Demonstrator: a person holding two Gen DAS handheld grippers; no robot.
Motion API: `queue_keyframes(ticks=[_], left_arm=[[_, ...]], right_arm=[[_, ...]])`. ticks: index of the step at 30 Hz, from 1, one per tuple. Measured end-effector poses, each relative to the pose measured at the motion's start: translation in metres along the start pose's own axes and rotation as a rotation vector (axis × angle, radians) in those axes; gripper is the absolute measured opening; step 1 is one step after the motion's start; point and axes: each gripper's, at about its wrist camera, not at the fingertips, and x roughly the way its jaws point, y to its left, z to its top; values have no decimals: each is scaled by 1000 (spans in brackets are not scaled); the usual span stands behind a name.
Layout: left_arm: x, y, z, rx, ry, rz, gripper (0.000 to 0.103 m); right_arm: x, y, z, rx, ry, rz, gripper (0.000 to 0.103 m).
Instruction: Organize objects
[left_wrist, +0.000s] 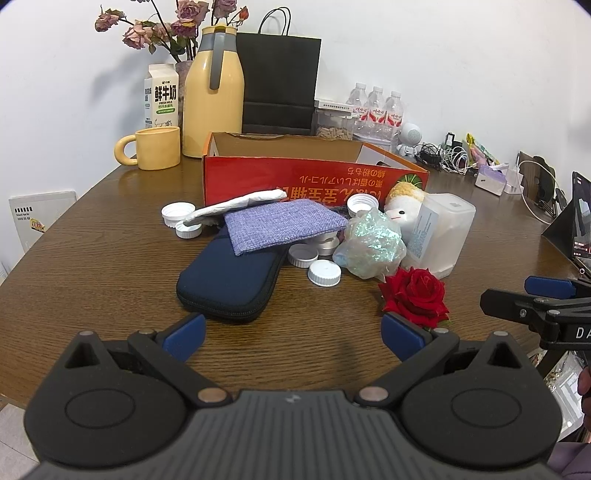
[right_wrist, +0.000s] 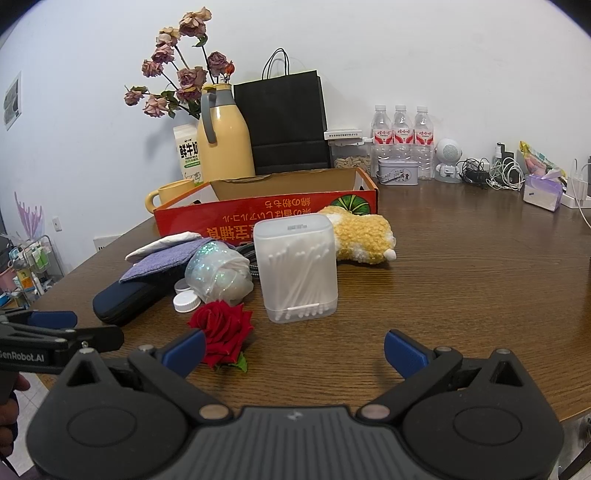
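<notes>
A heap of small things lies in front of an open red cardboard box (left_wrist: 258, 177) (right_wrist: 236, 216). It holds a dark blue zip pouch (left_wrist: 229, 284) (right_wrist: 125, 299), a lilac cloth bag (left_wrist: 280, 225), several white caps (left_wrist: 324, 273), a glittery plastic bundle (left_wrist: 369, 247) (right_wrist: 218, 273), a red rose (left_wrist: 415, 295) (right_wrist: 221, 332), a frosted cotton-swab box (left_wrist: 439, 236) (right_wrist: 297, 269) and a yellow plush toy (right_wrist: 362, 236). My left gripper (left_wrist: 293, 334) is open just short of the pouch and rose. My right gripper (right_wrist: 293, 349) is open, nothing between its fingers, near the swab box.
Along the wall stand a yellow mug (left_wrist: 155, 147), a yellow jug (left_wrist: 212, 99), a milk carton (left_wrist: 162, 96), dried flowers, a black paper bag (left_wrist: 279, 81), water bottles (right_wrist: 402, 140), a tin (right_wrist: 397, 171), cables and tissues (right_wrist: 543, 192). Bare wood lies right of the plush toy.
</notes>
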Motion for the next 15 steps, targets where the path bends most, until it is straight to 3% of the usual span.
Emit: queue_keyframes(ticks=[15], left_arm=[[-3,-2,-2,0,-4,-1,103]], right_arm=[[0,-2,0,-1,-2,0,103]])
